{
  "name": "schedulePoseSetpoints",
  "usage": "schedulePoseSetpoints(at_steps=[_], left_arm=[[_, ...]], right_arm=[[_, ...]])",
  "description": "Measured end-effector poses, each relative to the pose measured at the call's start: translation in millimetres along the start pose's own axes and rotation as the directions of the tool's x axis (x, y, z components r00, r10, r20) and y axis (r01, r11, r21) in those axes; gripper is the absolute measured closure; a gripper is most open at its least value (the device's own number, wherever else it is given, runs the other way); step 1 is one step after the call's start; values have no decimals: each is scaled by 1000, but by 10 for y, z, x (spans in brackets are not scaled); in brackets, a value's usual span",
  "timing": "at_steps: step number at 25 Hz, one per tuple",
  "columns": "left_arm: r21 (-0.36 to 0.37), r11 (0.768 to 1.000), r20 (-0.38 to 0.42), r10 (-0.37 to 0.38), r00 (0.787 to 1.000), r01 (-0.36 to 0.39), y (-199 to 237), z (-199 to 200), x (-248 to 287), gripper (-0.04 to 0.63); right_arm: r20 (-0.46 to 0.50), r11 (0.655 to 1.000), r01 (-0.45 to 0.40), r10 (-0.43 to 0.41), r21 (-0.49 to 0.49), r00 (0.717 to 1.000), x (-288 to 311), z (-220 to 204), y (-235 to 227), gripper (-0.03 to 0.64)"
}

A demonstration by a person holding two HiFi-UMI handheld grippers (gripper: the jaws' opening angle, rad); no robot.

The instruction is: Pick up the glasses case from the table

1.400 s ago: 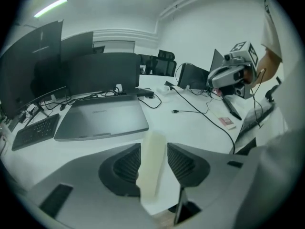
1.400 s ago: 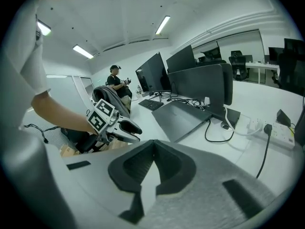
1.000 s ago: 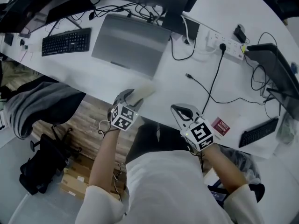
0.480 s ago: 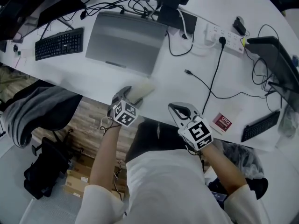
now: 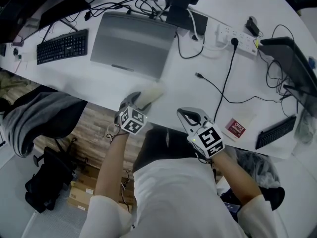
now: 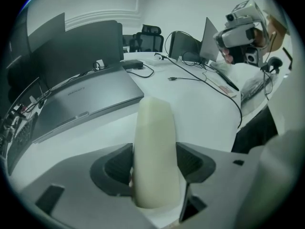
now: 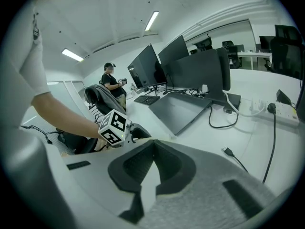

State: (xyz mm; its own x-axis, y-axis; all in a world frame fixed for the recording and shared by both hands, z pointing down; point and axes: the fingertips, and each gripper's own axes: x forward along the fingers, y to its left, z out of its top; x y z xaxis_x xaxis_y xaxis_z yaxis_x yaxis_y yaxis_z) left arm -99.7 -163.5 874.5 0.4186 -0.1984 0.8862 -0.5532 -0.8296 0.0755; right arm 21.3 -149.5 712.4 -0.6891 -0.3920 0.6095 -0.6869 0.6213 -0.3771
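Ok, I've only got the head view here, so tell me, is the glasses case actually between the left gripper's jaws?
Observer: Yes. In the left gripper view the cream glasses case lies lengthwise between the jaws of the left gripper. They are closing, and the pads look to be against both its sides.
Operator: And is the right gripper carrying anything?
Observer: No. Its own view shows the right gripper with its jaws together and nothing between them.
Operator: Anyone else around?
Observer: The right gripper view shows a person standing in the background, across the room.
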Motion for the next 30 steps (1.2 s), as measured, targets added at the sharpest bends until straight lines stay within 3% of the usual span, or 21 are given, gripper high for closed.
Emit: schedulePoseSetpoints(at_steps=[16,24,30], left_arm=[[-138,990,82,38,996,-26,3,140,-406,322],[-238,968,143,115,983,-78,46,371,-839,322],[-337,936,175,165,971,-99,31,538,-1277,322]], right_arm=[[3,999,2,-2,-32,1000,-155,48,148,618],[25,995,-19,21,-94,999,-329,249,169,618],[53,992,-15,22,-128,998,-532,430,211,618]])
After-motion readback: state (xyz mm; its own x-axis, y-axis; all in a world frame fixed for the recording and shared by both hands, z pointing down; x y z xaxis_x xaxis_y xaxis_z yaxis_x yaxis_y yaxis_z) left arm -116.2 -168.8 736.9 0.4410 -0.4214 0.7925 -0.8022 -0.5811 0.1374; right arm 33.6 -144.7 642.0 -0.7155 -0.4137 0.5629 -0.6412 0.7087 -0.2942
